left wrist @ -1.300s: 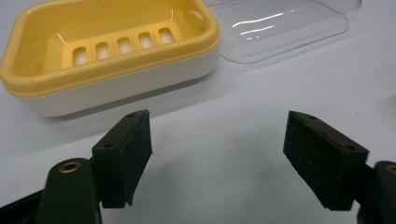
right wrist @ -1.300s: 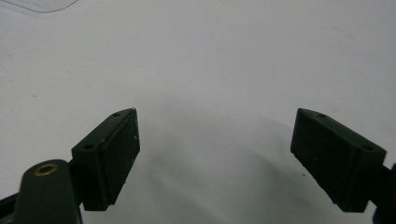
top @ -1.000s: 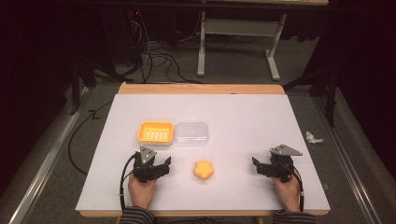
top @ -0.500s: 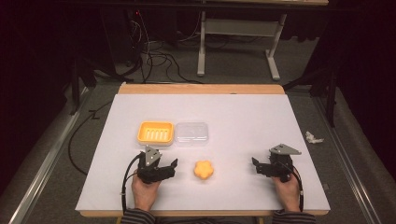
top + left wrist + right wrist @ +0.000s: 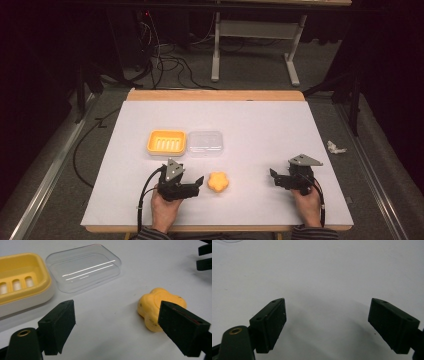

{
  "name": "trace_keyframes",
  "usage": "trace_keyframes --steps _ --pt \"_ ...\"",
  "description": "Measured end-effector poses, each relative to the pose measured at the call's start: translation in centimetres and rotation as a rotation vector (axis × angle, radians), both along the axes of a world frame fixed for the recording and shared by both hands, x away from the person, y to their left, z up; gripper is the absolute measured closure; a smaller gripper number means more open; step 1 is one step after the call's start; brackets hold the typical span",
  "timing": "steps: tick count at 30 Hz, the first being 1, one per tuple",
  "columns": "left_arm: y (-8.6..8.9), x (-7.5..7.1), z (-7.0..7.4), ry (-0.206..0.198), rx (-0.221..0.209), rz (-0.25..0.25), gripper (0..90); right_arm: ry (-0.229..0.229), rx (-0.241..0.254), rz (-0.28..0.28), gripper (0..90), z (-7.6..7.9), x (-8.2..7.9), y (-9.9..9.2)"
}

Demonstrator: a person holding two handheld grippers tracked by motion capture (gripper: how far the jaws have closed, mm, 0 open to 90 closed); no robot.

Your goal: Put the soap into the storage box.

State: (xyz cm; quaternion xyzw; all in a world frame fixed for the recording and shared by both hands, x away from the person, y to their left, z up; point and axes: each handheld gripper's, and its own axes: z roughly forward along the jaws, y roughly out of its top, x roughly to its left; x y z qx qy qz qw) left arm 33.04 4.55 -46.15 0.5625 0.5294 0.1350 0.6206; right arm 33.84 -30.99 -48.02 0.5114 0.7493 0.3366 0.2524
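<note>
A yellow flower-shaped soap [image 5: 218,182] lies on the white table [image 5: 250,125], near the front. My left gripper [image 5: 198,186] is just left of it, open, with its jaws pointing at the soap. In the left gripper view the soap [image 5: 155,306] sits partly behind the right jaw and is not between the jaws of the left gripper [image 5: 117,315]. A yellow soap dish [image 5: 167,142] and a clear lid [image 5: 205,143] lie side by side farther back. My right gripper [image 5: 275,178] rests open at the front right, its jaws over bare table in the right gripper view [image 5: 327,320].
The soap dish [image 5: 20,282] and the clear lid [image 5: 82,267] lie beyond the left jaws. A wooden strip [image 5: 215,95] edges the table's far side. A crumpled white scrap [image 5: 335,147] lies off the table's right edge. Cables and a desk frame [image 5: 255,45] sit on the floor behind.
My left gripper has shifted right and turned toward the soap. The right gripper, soap, dish and lid have stayed put.
</note>
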Motion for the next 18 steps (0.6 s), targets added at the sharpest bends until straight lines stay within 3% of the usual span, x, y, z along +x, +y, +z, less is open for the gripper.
trace_keyframes --steps 5,18 --pt "-0.8 -0.3 0.0 0.004 -0.006 -0.016 14.1 0.003 0.002 0.002 15.2 0.0 0.0 0.0" --pt "-3.8 -0.9 -0.2 0.003 0.027 -0.101 11.0 0.002 -0.001 0.008 15.3 0.0 0.0 0.0"
